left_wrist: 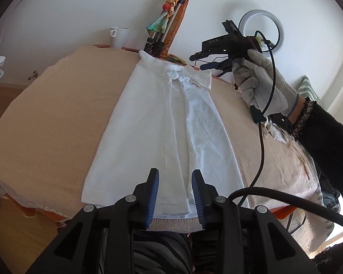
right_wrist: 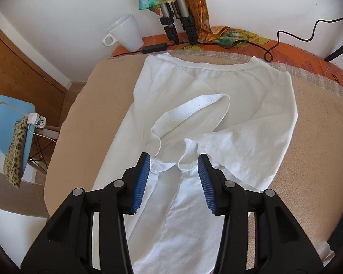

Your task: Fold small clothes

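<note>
A small white t-shirt [left_wrist: 148, 125] lies lengthwise on the beige-covered table [left_wrist: 57, 114], both sides folded in toward the middle. My left gripper [left_wrist: 175, 182] is open and empty over the hem at the near edge. My right gripper [left_wrist: 207, 60], held in a gloved hand, hovers open above the collar end at the far right. In the right wrist view the right gripper [right_wrist: 174, 162] is open and empty just above the shirt [right_wrist: 240, 141], with a rumpled folded sleeve [right_wrist: 194, 114] in front of it and the neckline beyond.
A white mug [right_wrist: 125, 33] stands at the table's far edge beside tripod legs [right_wrist: 178, 22] draped with a coloured scarf. A black cable [right_wrist: 274, 45] runs along the orange back edge. A ring light [left_wrist: 260, 29] stands far right. A blue chair [right_wrist: 11, 123] is left of the table.
</note>
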A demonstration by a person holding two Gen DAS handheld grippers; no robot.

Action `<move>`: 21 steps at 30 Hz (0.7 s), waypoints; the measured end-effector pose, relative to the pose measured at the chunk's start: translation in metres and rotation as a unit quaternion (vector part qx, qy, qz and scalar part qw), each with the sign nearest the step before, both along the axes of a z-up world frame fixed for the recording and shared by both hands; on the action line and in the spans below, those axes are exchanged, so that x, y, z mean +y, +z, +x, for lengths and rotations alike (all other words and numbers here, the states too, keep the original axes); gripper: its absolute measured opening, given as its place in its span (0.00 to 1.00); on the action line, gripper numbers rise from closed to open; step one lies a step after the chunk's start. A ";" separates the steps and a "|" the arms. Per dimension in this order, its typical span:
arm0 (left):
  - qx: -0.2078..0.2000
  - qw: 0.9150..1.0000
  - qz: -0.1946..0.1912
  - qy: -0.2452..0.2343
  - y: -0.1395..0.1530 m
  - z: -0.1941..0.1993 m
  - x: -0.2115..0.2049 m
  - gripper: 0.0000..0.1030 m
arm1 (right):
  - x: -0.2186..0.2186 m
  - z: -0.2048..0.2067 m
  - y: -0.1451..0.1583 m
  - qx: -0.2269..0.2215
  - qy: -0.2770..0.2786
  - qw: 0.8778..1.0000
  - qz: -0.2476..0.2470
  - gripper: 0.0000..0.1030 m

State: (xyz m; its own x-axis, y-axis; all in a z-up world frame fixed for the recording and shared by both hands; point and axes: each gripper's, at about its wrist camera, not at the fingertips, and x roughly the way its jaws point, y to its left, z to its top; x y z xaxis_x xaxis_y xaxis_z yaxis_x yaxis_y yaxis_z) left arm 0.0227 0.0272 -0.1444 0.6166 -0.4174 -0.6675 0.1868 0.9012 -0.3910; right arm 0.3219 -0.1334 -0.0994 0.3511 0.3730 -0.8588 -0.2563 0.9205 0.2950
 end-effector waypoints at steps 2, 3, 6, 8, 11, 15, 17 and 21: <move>-0.005 1.000 0.004 0.008 0.004 -0.003 0.005 0.29 | -0.024 -0.005 0.015 -0.019 -0.022 1.000 0.006 0.50; -0.008 1.000 0.007 0.012 0.006 -0.003 0.006 0.29 | -0.038 -0.004 0.019 -0.026 -0.039 0.999 0.001 0.53; -0.011 1.000 0.006 0.015 0.009 -0.002 0.010 0.29 | -0.071 0.006 0.017 -0.034 -0.084 0.995 -0.030 0.57; -0.012 1.000 0.008 0.019 0.008 -0.001 0.009 0.30 | -0.091 0.018 0.004 -0.010 -0.105 0.994 -0.017 0.57; -0.009 1.000 0.004 0.020 0.006 0.001 0.009 0.29 | -0.101 0.029 -0.015 0.008 -0.121 0.993 -0.017 0.57; -0.010 1.000 0.013 0.019 0.006 0.001 0.007 0.29 | -0.095 0.036 -0.032 0.016 -0.112 0.993 -0.016 0.56; -0.010 1.000 0.014 0.020 0.006 0.001 0.008 0.29 | -0.089 0.038 -0.036 0.020 -0.101 0.995 -0.017 0.30; -0.009 0.999 0.012 0.029 0.004 0.004 0.015 0.29 | -0.081 0.039 -0.030 0.025 -0.077 0.997 -0.001 0.06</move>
State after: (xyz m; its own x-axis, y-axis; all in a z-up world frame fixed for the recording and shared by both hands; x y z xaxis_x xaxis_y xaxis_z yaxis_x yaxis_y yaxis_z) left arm 0.0263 0.0419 -0.1407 0.6518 -0.3639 -0.6654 0.1410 0.9202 -0.3652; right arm 0.3611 -0.2142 -0.1290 0.3613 0.3165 -0.8771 -0.0961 0.9483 0.3026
